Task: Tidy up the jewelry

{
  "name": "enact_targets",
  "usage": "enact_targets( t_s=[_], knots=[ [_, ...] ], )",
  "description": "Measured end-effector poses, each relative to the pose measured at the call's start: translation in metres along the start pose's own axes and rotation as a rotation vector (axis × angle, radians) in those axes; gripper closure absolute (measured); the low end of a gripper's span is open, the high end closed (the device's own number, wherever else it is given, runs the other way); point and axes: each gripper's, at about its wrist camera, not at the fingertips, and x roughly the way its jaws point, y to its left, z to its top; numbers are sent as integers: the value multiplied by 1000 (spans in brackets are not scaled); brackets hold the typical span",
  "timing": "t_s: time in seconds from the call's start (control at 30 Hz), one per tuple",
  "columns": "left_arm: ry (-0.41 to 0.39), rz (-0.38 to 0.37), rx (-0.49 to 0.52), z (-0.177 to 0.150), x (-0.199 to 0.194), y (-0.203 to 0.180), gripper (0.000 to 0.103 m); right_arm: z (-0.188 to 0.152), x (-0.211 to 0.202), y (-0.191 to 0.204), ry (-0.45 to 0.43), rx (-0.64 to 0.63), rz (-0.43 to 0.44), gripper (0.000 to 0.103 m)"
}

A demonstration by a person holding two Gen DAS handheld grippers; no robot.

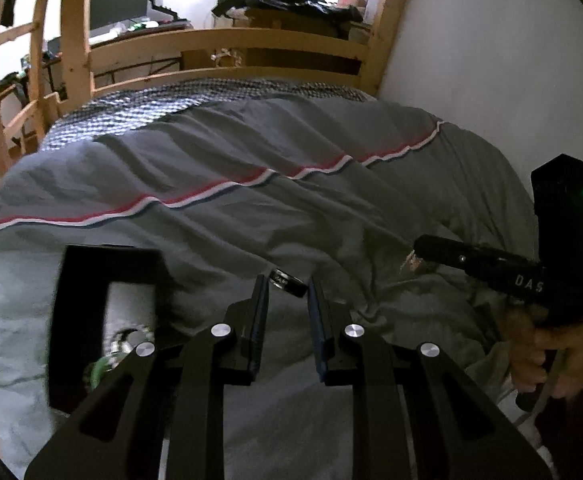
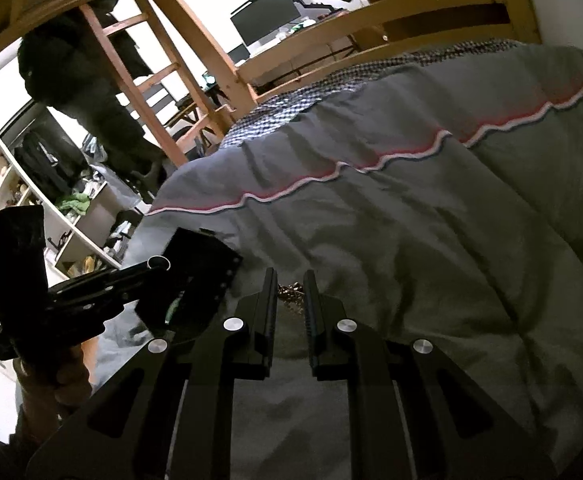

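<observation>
Left gripper [image 1: 288, 286] pinching dark ring [image 1: 288, 280] at fingertips, held above grey duvet [image 1: 251, 208]. Right gripper [image 2: 290, 286] clamped on gold chain [image 2: 290, 294], links bunched between pads. Black jewelry box [image 1: 103, 280] at 9 o'clock of left gripper, lid up, beaded pieces [image 1: 123, 344] inside. Wooden bed frame [image 1: 227, 44] at 12.

Duvet [image 1: 275, 216] grey – red and white stripe [image 1: 219, 194] across. Sheet [image 1: 195, 98] black-white check. Bed frame [image 1: 227, 42] pale wood. Jewelry box [image 1: 91, 280] black. Ring [image 1: 289, 280] silver-black. Chain [image 2: 290, 294] gold.
</observation>
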Motion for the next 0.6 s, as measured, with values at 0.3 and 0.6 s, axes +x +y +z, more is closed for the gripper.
enact_targets(
  t_s=[0.3,0.6],
  knots=[
    [-49,54,-58,2,-47,37,83,15,18,71,10,-61,47,89],
    [-43,110,-154,-2,-65,91,83,28,58,128,39,-96,101,89]
  ],
)
